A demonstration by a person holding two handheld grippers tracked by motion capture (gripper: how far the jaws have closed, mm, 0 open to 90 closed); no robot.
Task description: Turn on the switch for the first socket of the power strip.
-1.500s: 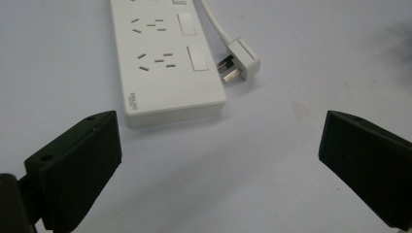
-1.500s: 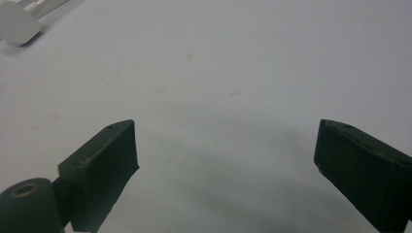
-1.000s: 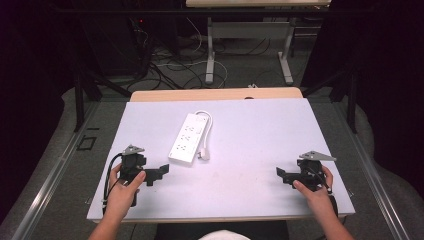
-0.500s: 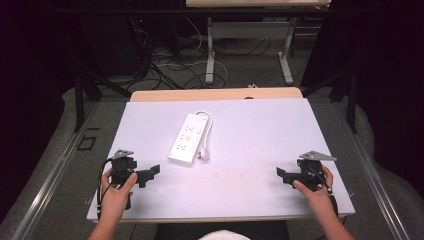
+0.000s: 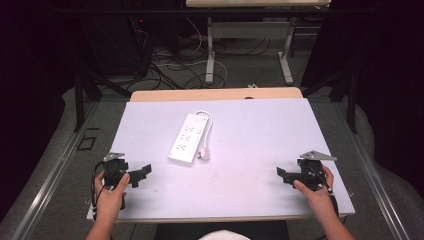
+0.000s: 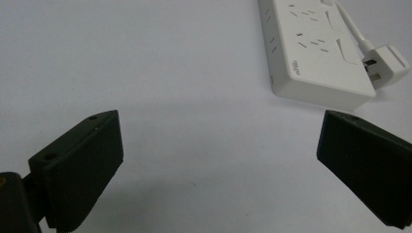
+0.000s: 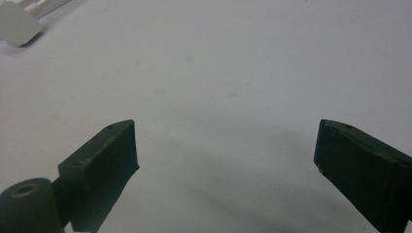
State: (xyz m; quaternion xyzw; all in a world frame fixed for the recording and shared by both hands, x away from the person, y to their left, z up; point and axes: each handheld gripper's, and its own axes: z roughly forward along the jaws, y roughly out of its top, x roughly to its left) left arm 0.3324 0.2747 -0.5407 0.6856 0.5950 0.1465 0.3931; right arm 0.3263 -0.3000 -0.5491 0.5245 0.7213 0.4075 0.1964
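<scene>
A white power strip (image 5: 189,138) lies on the white table top (image 5: 260,135), left of centre, its cord looped beside it and its plug (image 5: 204,156) at the near end. My left gripper (image 5: 141,174) rests open near the front left corner, with the strip (image 6: 316,53) and plug (image 6: 384,65) ahead and to the right of its wide-apart jaws (image 6: 218,165). My right gripper (image 5: 281,176) sits open near the front right corner, nothing between its jaws (image 7: 223,170). A white corner of the plug (image 7: 17,22) shows far off at that view's upper left.
A wooden table edge (image 5: 215,94) runs behind the white top. Beyond it are metal desk legs (image 5: 211,55) and loose cables (image 5: 165,70) on the floor. Dark frame bars (image 5: 80,95) stand at the left.
My left gripper has slid left and a little nearer to the front edge, away from the power strip. The right gripper has stayed put.
</scene>
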